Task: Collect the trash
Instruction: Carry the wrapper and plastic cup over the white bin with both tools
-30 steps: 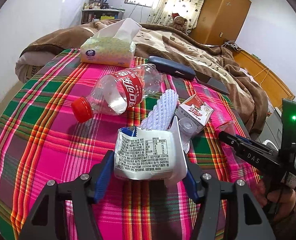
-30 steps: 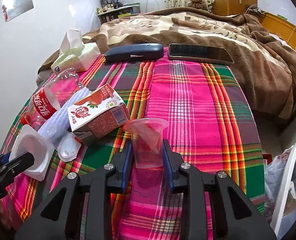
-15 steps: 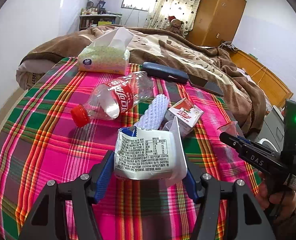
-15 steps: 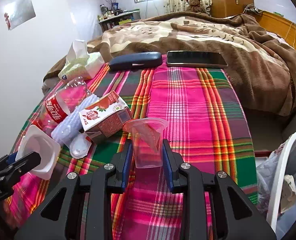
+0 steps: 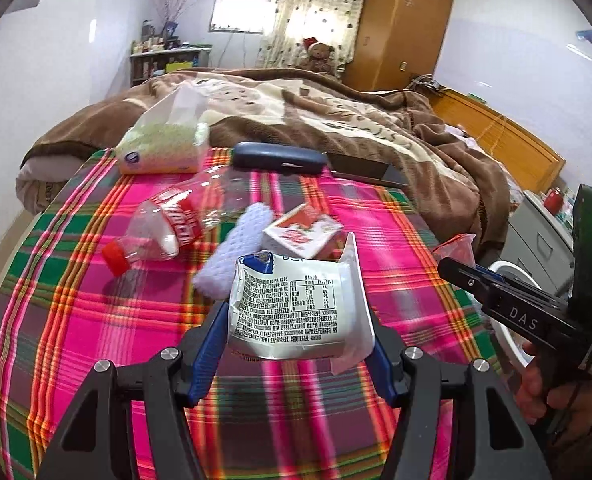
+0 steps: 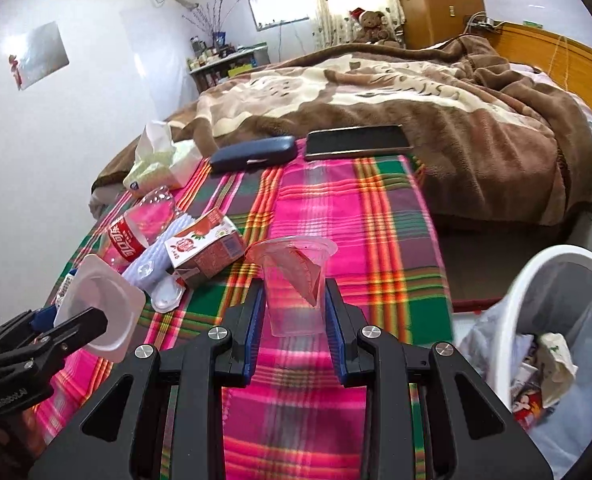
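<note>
Above the plaid blanket (image 6: 375, 216), the left gripper (image 5: 296, 320) clamped a white yogurt tub (image 5: 296, 312) and the right gripper (image 6: 294, 308) a clear cup (image 6: 294, 276), both apparently mid-carry, needing release over the bin (image 6: 535, 280).

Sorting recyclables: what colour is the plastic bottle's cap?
Red; the bottle cap shows best in the left wrist view.

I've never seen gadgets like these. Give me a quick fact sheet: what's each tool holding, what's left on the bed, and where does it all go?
left tool: clamped on a white yogurt tub
right tool: clamped on a clear plastic cup
still on plaid cloth: cola bottle, red juice carton, foam sleeve
likely not trash: tissue pack, blue case, phone
bin: white, beside the bed, already holding wrappers
</note>
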`<state>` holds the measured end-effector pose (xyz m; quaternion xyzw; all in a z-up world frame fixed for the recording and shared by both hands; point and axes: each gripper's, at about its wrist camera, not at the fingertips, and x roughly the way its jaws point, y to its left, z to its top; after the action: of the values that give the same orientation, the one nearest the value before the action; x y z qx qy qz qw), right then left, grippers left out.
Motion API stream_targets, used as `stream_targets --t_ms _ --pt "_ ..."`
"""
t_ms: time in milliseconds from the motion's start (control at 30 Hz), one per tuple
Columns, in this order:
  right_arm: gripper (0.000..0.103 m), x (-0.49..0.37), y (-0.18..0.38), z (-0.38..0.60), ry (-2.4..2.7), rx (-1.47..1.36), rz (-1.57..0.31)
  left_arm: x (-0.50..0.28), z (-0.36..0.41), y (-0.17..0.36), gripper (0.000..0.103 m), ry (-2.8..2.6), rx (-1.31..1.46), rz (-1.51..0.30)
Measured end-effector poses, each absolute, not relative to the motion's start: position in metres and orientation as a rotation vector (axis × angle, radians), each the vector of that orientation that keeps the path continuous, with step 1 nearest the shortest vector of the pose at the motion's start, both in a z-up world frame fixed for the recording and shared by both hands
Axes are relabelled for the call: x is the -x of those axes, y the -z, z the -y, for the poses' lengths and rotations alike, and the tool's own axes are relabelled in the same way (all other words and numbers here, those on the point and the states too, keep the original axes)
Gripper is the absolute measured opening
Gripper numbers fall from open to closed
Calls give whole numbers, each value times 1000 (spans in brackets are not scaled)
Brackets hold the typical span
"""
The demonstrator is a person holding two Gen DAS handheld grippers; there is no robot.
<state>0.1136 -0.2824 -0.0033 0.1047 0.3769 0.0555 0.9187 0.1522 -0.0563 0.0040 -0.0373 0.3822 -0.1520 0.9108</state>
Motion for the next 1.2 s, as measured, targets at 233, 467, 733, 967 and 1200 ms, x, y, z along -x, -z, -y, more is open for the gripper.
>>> stream_targets --t_ms 233,467,733,967,1200 --pt "30 -95 -7 312 -64 -249 -735 -145 92 -14 63 379 38 -770" --pt "30 -76 -11 342 4 -273 -713 -136 132 -22 63 453 -3 -756" --pt "30 -56 -15 377 78 -309 -689 -126 179 -30 63 535 -53 -740" --pt "30 -37 -18 404 149 -327 -674 -116 221 -36 63 611 -91 -727" --pt "30 -20 -16 435 225 -347 -672 -108 266 -36 63 697 -122 -732"
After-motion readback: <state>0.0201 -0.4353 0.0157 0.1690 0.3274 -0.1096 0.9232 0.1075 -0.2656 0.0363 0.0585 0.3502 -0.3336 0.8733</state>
